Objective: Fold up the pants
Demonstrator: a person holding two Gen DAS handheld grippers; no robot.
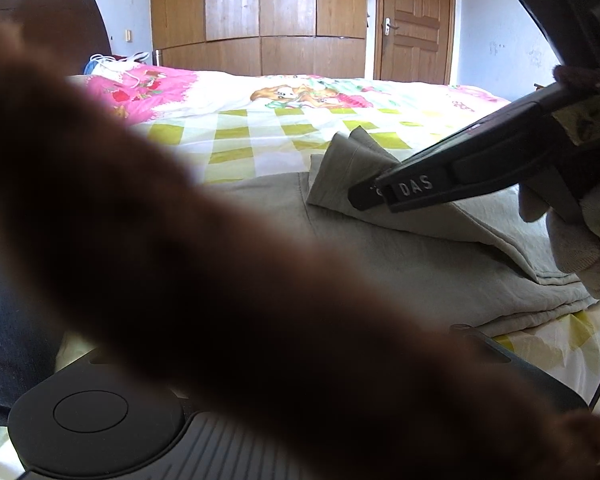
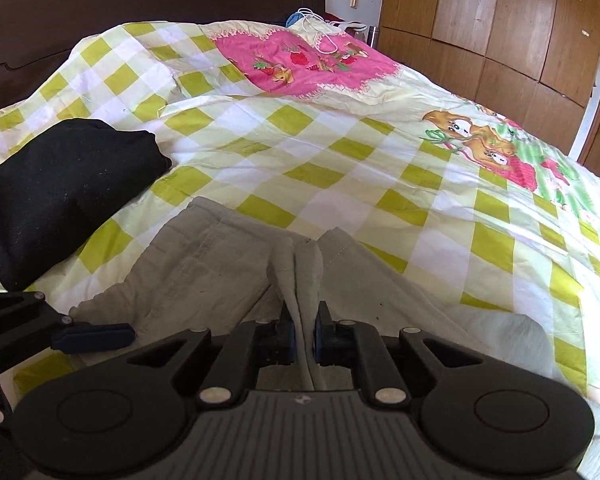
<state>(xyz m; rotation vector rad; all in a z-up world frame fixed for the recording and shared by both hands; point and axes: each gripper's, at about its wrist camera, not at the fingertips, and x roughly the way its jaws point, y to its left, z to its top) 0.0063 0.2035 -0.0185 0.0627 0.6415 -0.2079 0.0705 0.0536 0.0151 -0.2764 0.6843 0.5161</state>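
A: Why is that ridge of grey cloth standing up in the right wrist view?

B: The right hand-held gripper is clenched on a pinched fold of the pants, which lie on the checked bed cover. My guess is the pinch gives a firm edge to carry across for the next fold.

A: And the black bundle?

B: It sits at about ten o'clock from the pants, just beside them (probably another garment set aside, though I cannot tell).

A: What of the left hand-held gripper?

B: In the right wrist view, one of its dark fingers shows at about eight o'clock, low over the pants' near edge. Whether it is clenched or released I cannot tell; its own camera is mostly blocked by a blurred brown mass.

A: How is the right one posed?

B: The left wrist view shows it coming in from three o'clock, angled down, gloved hand behind it, a raised flap of the pants at its tip.
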